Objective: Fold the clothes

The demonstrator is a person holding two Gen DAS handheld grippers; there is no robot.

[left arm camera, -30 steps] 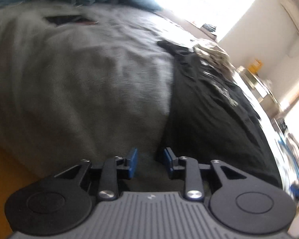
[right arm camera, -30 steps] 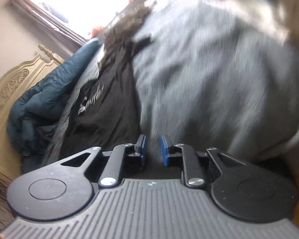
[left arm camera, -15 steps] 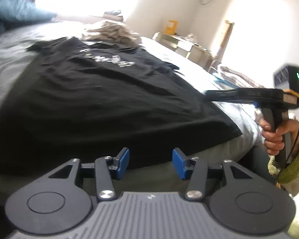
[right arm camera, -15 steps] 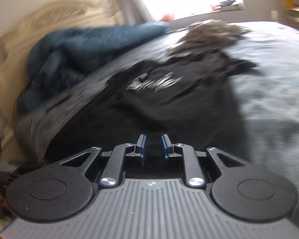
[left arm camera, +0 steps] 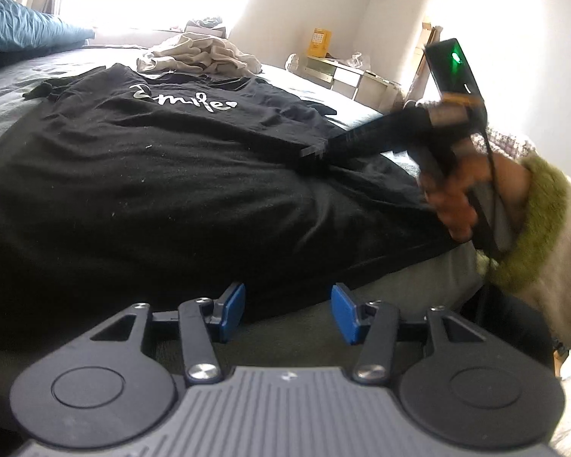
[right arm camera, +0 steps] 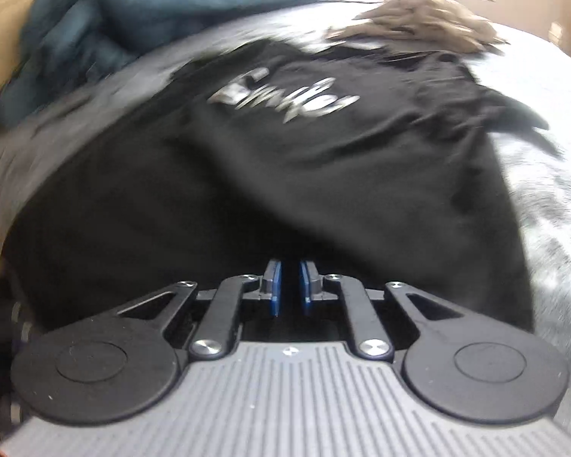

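the black cotton t-shirt with white script lettering lies spread flat on my grey bed cover. my right gripper is pinched closed on its near hem. my left gripper is opening, nothing between its blue pads, just short of the hem.

A black cotton T-shirt with white lettering covers most of the grey bedspread. Bare bedspread lies open on its right side (seen from the right wrist). A crumpled beige garment heap and a rumpled teal quilt block the far end.
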